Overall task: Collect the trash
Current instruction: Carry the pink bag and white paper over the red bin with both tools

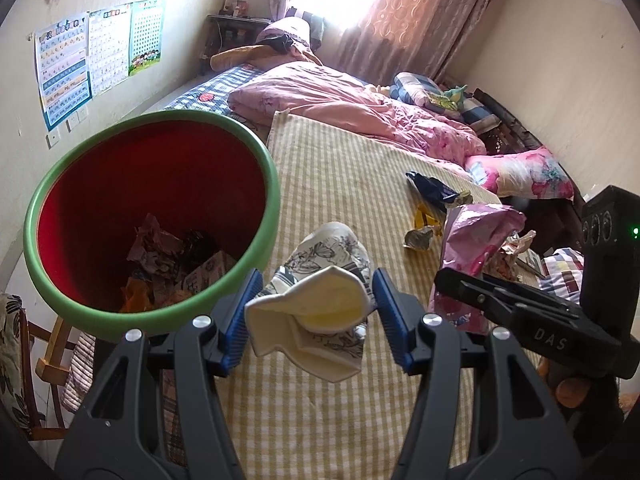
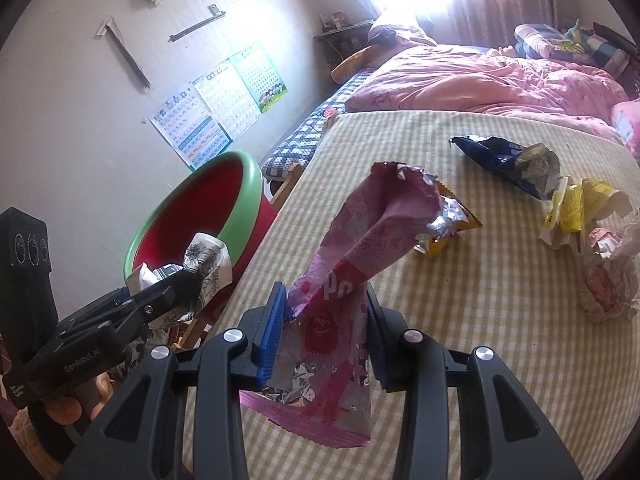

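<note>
My left gripper [image 1: 314,312] is shut on a crushed white paper cup with a black flower print [image 1: 320,300], held above the bed's edge beside the red bin with a green rim [image 1: 156,220]. The bin holds several pieces of crumpled trash. My right gripper [image 2: 326,340] is shut on a pink foil snack bag [image 2: 352,264], lifted over the checked mat. In the right wrist view the left gripper [image 2: 176,284] and its cup [image 2: 206,260] hang near the bin [image 2: 224,208]. The pink bag also shows in the left wrist view [image 1: 476,240].
More wrappers lie on the yellow checked mat [image 2: 460,320]: a dark blue bag [image 2: 496,160], a yellow wrapper [image 2: 580,208], a small foil wrapper [image 2: 452,224], crumpled paper [image 2: 608,276]. A pink quilt [image 1: 360,108] and pillows fill the far bed. A wooden chair [image 1: 52,360] stands below the bin.
</note>
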Motion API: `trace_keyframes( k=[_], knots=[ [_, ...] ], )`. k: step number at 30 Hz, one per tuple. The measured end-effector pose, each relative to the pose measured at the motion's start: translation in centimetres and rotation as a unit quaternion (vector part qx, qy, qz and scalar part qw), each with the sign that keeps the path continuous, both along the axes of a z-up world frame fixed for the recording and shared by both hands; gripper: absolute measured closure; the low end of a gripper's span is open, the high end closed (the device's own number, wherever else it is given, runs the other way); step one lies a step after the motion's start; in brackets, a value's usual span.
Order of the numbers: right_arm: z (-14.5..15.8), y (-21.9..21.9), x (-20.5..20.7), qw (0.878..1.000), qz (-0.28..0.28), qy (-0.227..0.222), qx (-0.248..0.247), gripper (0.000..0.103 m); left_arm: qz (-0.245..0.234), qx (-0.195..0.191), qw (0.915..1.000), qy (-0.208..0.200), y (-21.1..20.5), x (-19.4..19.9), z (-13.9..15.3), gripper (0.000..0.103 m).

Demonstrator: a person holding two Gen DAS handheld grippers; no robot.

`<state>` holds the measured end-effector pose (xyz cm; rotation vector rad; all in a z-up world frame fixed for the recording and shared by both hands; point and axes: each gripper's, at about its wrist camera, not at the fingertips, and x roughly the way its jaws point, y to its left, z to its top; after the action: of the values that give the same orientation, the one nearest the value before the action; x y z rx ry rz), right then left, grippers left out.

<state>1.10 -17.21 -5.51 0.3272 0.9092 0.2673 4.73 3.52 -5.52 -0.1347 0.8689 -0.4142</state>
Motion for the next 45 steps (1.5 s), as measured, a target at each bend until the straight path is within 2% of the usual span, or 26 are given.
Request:
trace_keyframes(
  k=[30,45],
  knots=[
    [0.4,6.8,3.2,0.999,0.037,-0.004,-0.003,0.065,0.052,0.008,0.9986,-0.010,7.8,2.8,0.0,0.049],
    [2.1,10.7,6.0,0.997,0.067,-0.027,0.001,0.065,0.079,0.016,0.9965,-0.024,10.5,4.2,0.4,0.049]
  ],
)
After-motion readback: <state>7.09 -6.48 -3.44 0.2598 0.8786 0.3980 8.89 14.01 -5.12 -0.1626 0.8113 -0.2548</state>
